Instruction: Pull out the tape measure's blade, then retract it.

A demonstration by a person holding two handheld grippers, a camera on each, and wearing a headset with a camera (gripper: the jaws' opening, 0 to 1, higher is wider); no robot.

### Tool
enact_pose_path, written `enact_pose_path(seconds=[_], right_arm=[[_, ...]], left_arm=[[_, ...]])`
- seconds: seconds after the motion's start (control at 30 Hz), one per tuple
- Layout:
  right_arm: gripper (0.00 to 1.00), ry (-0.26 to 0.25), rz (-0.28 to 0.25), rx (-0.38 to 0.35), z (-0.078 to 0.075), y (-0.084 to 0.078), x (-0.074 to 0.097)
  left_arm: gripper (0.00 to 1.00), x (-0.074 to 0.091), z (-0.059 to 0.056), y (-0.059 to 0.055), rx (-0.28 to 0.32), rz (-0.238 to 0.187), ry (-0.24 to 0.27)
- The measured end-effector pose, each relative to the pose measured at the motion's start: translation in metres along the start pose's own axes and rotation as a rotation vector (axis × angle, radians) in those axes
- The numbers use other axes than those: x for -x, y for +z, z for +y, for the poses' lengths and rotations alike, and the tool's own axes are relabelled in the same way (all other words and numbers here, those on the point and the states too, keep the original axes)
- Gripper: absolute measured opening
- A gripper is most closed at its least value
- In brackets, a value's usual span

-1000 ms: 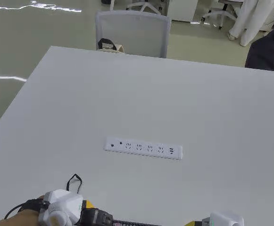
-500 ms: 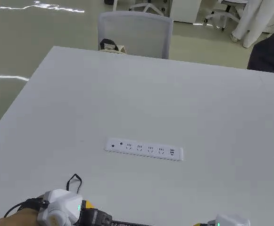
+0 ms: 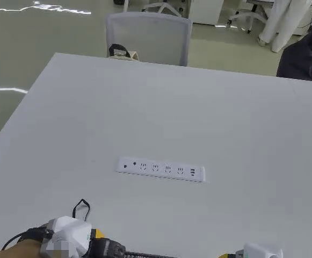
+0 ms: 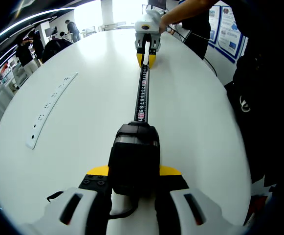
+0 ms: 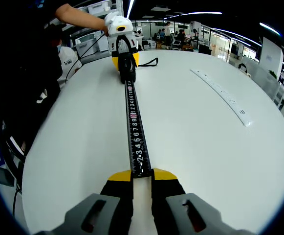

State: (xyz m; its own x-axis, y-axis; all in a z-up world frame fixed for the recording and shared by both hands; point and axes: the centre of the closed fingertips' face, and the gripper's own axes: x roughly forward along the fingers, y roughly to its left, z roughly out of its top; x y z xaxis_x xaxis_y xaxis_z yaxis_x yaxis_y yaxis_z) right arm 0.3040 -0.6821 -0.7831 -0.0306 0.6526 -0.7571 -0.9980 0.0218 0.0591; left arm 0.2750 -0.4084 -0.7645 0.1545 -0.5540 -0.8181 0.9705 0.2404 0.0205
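Bare table (image 3: 172, 107) surface is seen on every side of the power strip (image 3: 161, 170), widest beyond it toward the grey chair (image 3: 147, 37) at the far edge. On the near side of the power strip, passage is barred by the tape blade (image 5: 134, 127), stretched low along the tabletop roughly parallel to the strip; one end is clamped by the right gripper (image 5: 142, 175), and the black case (image 4: 133, 152) at the other by the left gripper (image 4: 133, 171). A black strap loop (image 3: 81, 207) lies by the case, on the strip's side of the blade
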Motion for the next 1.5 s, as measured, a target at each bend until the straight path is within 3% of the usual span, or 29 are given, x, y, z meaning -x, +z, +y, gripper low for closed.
enact_pose_path(seconds=[0.27,0.4,0.6,0.7,0.83,1.0,1.23,1.37,1.5], right_arm=[[0.14,-0.018,0.022,0.026,-0.001,0.001,0.000],[0.15,-0.031,0.040,0.025,-0.001,0.000,0.000],[0.30,-0.036,0.071,0.040,0.006,-0.003,0.002],[0.36,-0.062,0.070,0.013,0.006,-0.003,0.005],[0.48,-0.102,0.067,-0.016,0.006,-0.001,0.010],[0.54,-0.152,0.047,-0.075,0.011,0.003,0.017],[0.64,-0.235,0.010,-0.167,0.022,0.007,0.027],[0.67,-0.280,-0.017,-0.198,0.031,0.013,0.035],[0.72,-0.328,-0.052,-0.247,0.037,0.018,0.042]], left_arm=[[0.31,-0.001,0.000,0.001,-0.008,0.002,0.010],[0.31,0.001,-0.001,0.002,-0.045,0.011,0.013],[0.40,0.011,0.004,0.008,-0.034,-0.010,0.039],[0.45,0.013,0.003,0.004,-0.024,-0.001,0.045],[0.51,0.016,-0.001,-0.002,0.012,0.009,0.056],[0.62,0.021,-0.007,-0.008,0.075,-0.011,0.088],[0.71,0.034,-0.020,-0.002,0.182,-0.087,0.147],[0.75,0.041,-0.030,-0.004,0.211,-0.100,0.179],[0.78,0.049,-0.039,-0.003,0.264,-0.140,0.214]])
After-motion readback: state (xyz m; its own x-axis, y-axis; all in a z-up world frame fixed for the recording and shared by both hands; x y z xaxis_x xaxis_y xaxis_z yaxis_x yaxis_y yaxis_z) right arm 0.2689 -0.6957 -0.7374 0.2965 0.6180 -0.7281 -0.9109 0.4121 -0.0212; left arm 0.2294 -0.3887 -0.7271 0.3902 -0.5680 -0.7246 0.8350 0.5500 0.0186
